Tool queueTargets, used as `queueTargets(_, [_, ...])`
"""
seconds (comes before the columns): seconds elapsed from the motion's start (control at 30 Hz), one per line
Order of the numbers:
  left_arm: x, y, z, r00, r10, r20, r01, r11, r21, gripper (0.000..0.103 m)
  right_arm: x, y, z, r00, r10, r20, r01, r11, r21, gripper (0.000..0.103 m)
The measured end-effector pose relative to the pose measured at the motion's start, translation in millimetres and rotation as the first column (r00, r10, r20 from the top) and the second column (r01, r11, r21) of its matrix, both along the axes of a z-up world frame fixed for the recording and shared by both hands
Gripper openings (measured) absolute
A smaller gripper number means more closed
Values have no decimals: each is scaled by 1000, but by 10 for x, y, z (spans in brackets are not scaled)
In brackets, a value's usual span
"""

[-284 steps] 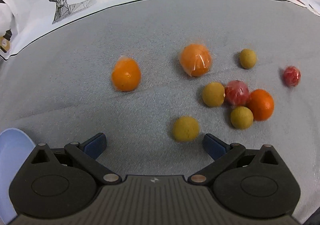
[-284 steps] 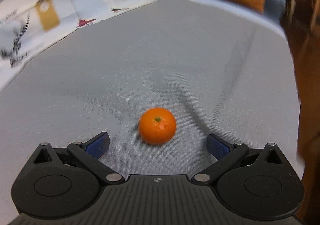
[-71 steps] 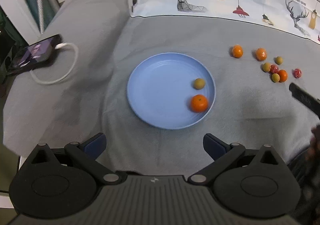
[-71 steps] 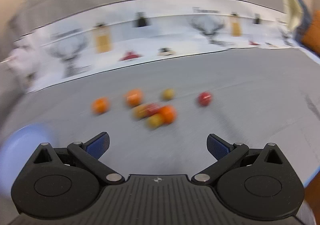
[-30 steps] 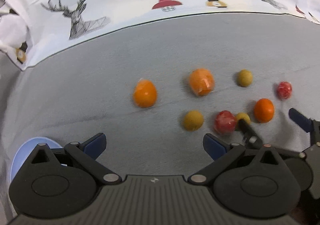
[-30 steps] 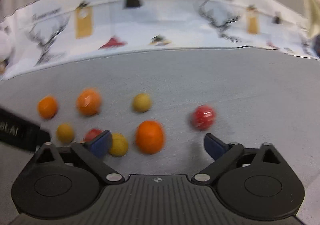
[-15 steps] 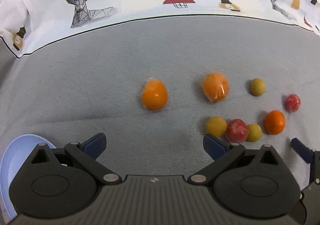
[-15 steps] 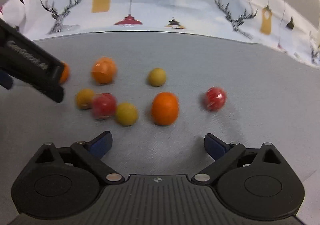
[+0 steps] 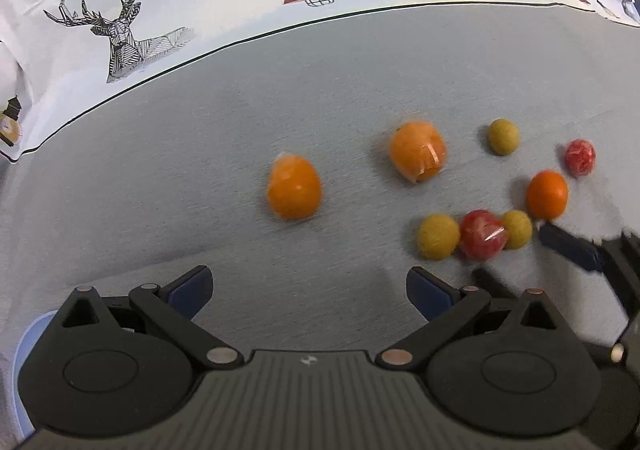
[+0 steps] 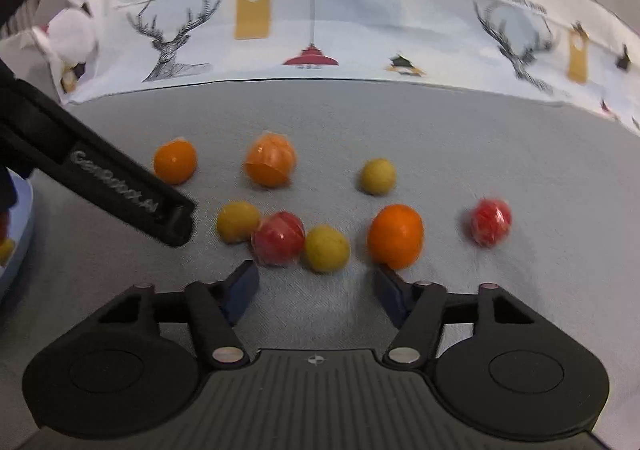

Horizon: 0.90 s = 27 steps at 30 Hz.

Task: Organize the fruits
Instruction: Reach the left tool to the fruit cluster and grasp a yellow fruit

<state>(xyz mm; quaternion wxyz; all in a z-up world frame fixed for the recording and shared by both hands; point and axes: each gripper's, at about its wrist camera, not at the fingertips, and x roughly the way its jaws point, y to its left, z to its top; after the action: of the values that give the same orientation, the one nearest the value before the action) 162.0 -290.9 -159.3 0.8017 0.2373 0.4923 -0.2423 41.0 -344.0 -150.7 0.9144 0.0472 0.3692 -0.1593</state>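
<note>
My right tongs (image 10: 316,286) have just been narrowing, nothing pinched, the yellow fruit (image 10: 327,249) just ahead; left tongs (image 9: 308,286) spread.

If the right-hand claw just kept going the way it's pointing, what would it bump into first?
Probably the yellow-green fruit just ahead of the right gripper, between its half-closed, empty jaws. The jaws have just been closing. Depth is uncertain.

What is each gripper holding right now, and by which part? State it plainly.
Nothing is held. The left gripper is open over bare cloth. The right gripper has just been closing, but its pads touch nothing; the yellow fruit lies just ahead of them.
</note>
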Motion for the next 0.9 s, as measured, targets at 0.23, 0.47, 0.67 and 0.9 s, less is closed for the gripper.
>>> queueTargets(0.23, [-98, -154, -52, 997, -76, 17, 76, 997, -28, 102, -10, -244, -7, 993, -117, 6, 117, 993, -13, 51])
queueTargets(0.47, [-107, -322, -60, 993, -118, 17, 119, 989, -92, 102, -12, -295, -23, 992, -127, 5, 127, 991, -45, 49])
queueTargets(0.67, [-26, -429, -168, 992, -119, -40, 114, 988, -105, 88, -8, -285, -32, 992, -123, 4, 123, 990, -64, 49])
queueTargets(0.9, [-54, -465, -98, 989, -145, -22, 141, 979, -145, 27, 5, -263, -22, 993, -115, 12, 116, 992, -42, 17])
